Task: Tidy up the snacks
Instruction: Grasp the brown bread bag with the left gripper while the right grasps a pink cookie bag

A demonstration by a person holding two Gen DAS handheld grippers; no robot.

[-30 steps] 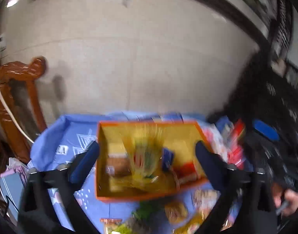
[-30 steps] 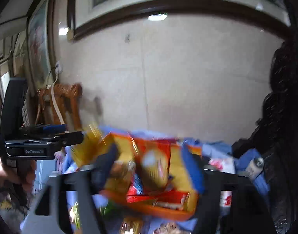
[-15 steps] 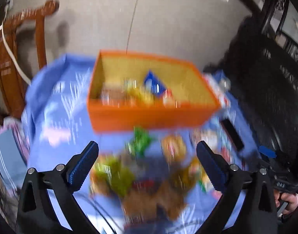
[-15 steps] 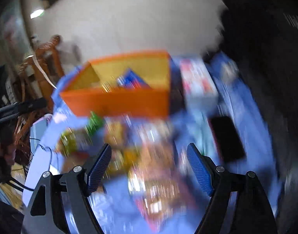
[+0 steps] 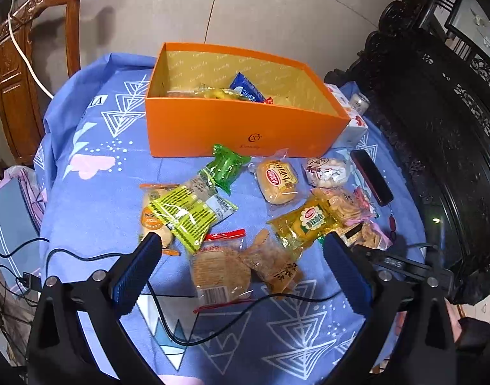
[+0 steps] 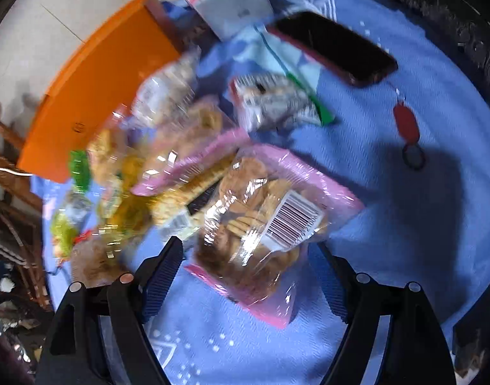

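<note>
A few snacks lie in my orange box (image 5: 245, 128); many wait outside. My left gripper (image 5: 241, 269) and right gripper (image 6: 245, 276) gape, holding nothing.

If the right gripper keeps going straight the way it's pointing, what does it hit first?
Most likely the pink-edged cookie bag, which lies between the open right gripper fingers on the blue cloth. Depth is unclear.

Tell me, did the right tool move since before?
Yes. The right tool dipped down, away from the wall and orange box, and now sits open over the pink-edged biscuit packet.
</note>
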